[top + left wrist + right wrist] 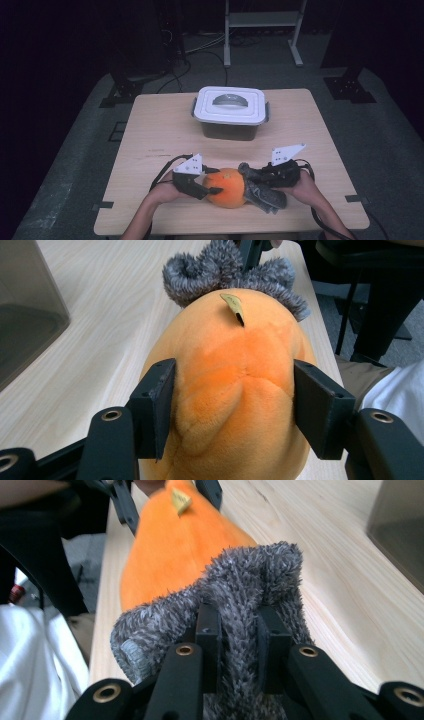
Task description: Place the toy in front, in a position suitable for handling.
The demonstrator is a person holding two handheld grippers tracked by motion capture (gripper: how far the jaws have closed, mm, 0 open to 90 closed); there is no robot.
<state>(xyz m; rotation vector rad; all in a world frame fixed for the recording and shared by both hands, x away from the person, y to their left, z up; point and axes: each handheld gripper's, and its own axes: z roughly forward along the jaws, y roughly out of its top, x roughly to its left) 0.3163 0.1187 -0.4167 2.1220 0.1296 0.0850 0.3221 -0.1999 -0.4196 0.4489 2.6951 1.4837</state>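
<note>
High view: orange plush toy w/ grey fuzzy part lies at near edge of bench, between both grippers. Left gripper at its left side, right gripper on the grey part. White-lidded box well apart, farther back.

Left gripper view: jaws apart, one each side of the orange body, touching it.

Right gripper view: jaws nearly together, clamped on the grey fuzz; orange body beyond.
</note>
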